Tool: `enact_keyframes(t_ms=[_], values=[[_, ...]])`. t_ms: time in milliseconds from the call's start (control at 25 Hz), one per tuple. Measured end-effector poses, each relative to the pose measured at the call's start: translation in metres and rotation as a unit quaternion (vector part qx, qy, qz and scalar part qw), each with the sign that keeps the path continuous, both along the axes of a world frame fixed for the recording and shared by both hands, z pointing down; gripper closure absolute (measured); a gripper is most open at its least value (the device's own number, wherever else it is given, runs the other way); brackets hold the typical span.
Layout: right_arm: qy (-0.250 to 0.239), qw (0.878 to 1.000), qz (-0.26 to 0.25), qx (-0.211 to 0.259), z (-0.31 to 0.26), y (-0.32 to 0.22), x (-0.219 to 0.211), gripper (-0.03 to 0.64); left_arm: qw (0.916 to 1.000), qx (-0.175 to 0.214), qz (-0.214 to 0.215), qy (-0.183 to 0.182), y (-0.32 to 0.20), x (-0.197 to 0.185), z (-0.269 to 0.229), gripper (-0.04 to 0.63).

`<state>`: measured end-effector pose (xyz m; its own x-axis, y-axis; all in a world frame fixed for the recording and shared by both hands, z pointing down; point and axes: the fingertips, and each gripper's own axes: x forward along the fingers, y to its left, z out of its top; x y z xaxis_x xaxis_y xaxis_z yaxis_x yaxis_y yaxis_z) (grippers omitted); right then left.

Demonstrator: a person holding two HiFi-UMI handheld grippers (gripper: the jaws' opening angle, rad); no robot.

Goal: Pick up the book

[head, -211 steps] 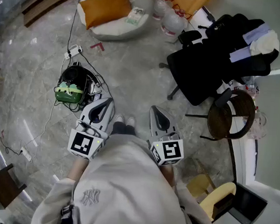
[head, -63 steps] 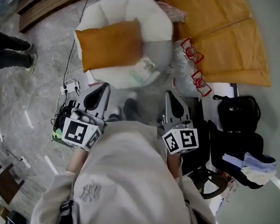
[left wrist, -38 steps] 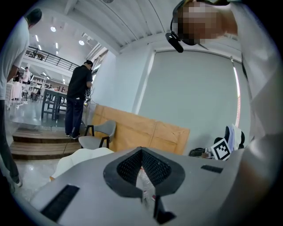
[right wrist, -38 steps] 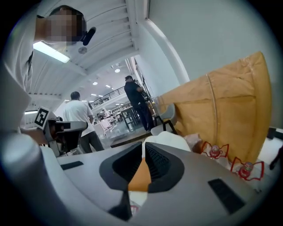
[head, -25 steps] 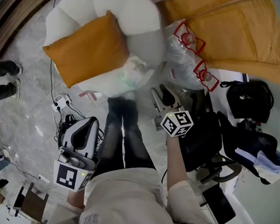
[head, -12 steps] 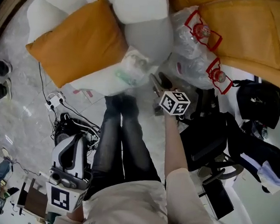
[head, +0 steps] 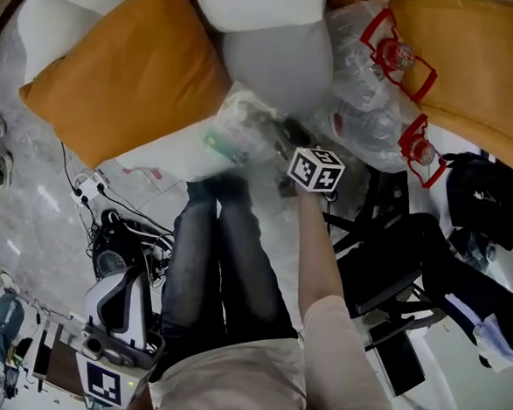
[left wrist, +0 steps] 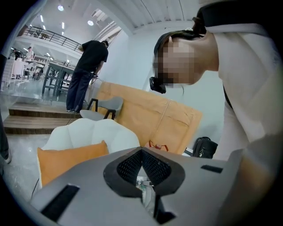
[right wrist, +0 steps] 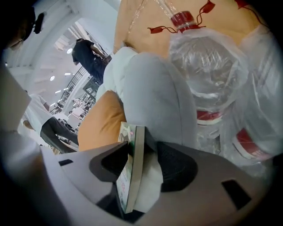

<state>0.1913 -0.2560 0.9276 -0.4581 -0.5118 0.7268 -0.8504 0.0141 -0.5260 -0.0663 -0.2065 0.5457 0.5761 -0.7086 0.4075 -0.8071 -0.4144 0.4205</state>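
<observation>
1. My right tool (right wrist: 142,146) has the book (right wrist: 135,172) standing between its two jaws. The jaws are spreading and do not squeeze it.
2. The book is at the front of the soft white chair (head: 267,60), just beside the orange cushion (head: 131,59).
3. Close on the right sit two water bottles (head: 367,129) with red caps, wrapped in crinkly clear plastic. They crowd that side.
4. My left tool (left wrist: 141,152) is low and near, by the person's legs (head: 218,258), its jaws pressed together on nothing.
5. I count one book, one orange cushion, one black bag (head: 493,199) and one tangle of wires (head: 106,229) on the shiny stone floor (head: 29,193).
6. The book is thin and flat, with a green and white cover.
</observation>
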Motion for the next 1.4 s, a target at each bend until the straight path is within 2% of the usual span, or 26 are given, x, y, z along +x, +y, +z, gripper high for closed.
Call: enact_keyframes(t_ms=[120,280,480,840,880,960,1040,1080,1160,1240,1320,1400], values=[[-0.033,0.999,0.000,0.023,-0.001,0.002,0.000,0.399,1.0000,0.000,-0.008,0.003,-0.006,-0.001,0.014,0.586],[-0.072,0.997,-0.017,0.010,-0.002,0.015,-0.005,0.399,0.9998,-0.001,-0.008,0.017,-0.012,0.004,0.015,0.586],[-0.092,0.996,-0.020,0.007,0.008,0.010,-0.010,0.406,0.9999,0.005,-0.007,0.007,-0.015,0.001,0.014,0.586],[-0.149,0.986,-0.072,0.011,-0.008,0.010,-0.024,0.419,0.9996,0.017,-0.003,0.022,-0.019,0.007,0.020,0.586],[-0.155,0.984,-0.084,0.014,-0.013,0.010,-0.027,0.453,0.9996,0.017,-0.001,0.022,-0.019,0.007,0.020,0.586],[-0.151,0.984,-0.092,0.027,-0.018,0.008,-0.033,0.472,0.9997,0.016,-0.001,0.021,-0.019,0.005,0.020,0.586],[-0.125,0.988,-0.079,0.031,-0.010,0.002,-0.032,0.471,0.9997,0.015,-0.001,0.020,-0.018,0.003,0.020,0.586],[-0.113,0.991,-0.071,0.028,-0.004,0.000,-0.030,0.472,0.9996,0.016,0.000,0.021,-0.018,0.002,0.019,0.586],[-0.121,0.990,-0.064,0.013,0.003,-0.001,-0.031,0.485,0.9995,0.020,0.000,0.024,-0.017,0.001,0.019,0.586],[-0.132,0.987,-0.087,-0.010,0.009,0.005,-0.042,0.489,0.9994,0.022,-0.001,0.027,-0.016,0.000,0.020,0.586],[-0.111,0.988,-0.110,-0.019,0.016,0.006,-0.050,0.500,0.9992,0.025,-0.002,0.030,-0.014,-0.001,0.021,0.586],[-0.105,0.988,-0.109,-0.021,0.016,0.004,-0.051,0.522,0.9990,0.030,-0.001,0.032,-0.014,-0.001,0.019,0.586]])
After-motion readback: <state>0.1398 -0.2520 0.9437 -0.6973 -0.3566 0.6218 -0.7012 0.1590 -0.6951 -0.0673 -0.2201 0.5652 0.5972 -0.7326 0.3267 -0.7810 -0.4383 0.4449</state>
